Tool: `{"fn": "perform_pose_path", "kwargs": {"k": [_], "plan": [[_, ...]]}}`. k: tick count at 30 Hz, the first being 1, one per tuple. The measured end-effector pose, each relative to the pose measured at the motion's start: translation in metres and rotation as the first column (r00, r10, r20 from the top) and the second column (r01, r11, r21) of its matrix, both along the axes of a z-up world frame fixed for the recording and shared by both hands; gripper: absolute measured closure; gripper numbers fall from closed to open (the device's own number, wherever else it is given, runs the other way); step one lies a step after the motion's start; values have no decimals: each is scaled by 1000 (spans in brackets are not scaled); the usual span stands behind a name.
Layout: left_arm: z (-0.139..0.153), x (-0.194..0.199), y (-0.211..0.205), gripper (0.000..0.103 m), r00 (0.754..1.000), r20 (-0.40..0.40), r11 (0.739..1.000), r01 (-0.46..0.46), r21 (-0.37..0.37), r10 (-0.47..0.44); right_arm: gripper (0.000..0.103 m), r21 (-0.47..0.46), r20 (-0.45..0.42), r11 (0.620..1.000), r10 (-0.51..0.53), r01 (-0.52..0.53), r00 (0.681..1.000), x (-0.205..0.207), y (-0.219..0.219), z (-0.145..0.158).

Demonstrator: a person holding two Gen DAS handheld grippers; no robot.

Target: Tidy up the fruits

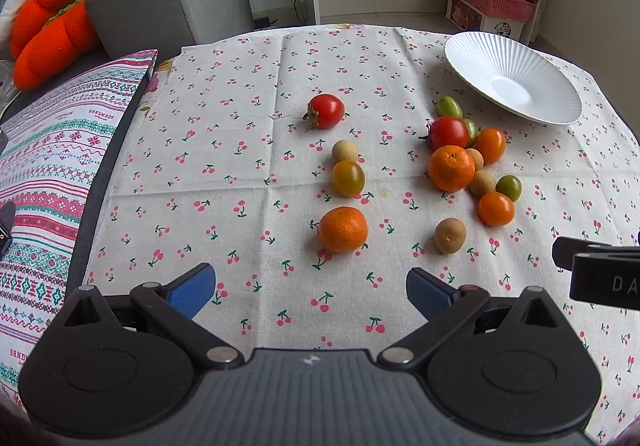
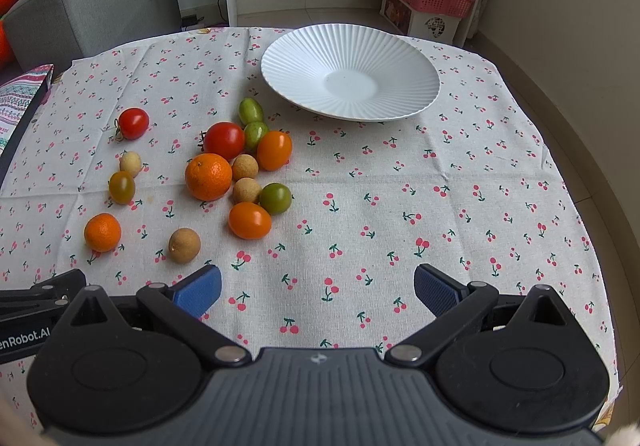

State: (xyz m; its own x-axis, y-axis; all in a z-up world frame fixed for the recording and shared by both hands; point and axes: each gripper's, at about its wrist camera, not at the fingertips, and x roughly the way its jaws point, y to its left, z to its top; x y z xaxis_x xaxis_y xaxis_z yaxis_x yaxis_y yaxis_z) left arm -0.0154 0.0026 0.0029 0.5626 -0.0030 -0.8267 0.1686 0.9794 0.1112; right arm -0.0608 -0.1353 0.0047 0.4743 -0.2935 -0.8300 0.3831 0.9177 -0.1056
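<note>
Nothing is gathered yet: the white plate [image 2: 416,86] is bare and every fruit lies loose on the cherry-print cloth [image 2: 400,206] over the worktop, so I judge this the start, before the first pick. Both my tools are spread wide and carry nothing; my left gripper [image 1: 311,292] and my right gripper [image 2: 318,288] hover over the near part of the cloth, side by side.

The fruits sit in two lots. A tight cluster lies just this side of the plate: a large orange [image 2: 208,177], a red tomato [image 2: 224,140], two orange tomatoes, green ones and small tan fruits, several touching. Further left they are spaced apart: a small orange [image 1: 343,229], a lone red tomato [image 1: 325,111], a yellow-green tomato [image 1: 348,178] and a tan fruit [image 1: 450,235].

My next move, I think, is a reach forward with fingers either side of one outlying fruit, the small orange being nearest my left. Round fruit may roll if nudged.

There is open cloth ahead of my right gripper, a clear lane to the plate. The worktop's right edge curves away close by, and a patterned cushion [image 1: 52,174] borders the left.
</note>
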Motion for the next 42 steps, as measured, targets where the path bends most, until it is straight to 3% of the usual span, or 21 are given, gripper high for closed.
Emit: {"fn": "perform_pose_path", "kwargs": {"k": [42], "plan": [[-3, -3, -2, 7, 1000, -4, 1000, 1, -5, -1, 0, 1, 0, 1000, -1, 1, 1000, 1, -1, 0]]}}
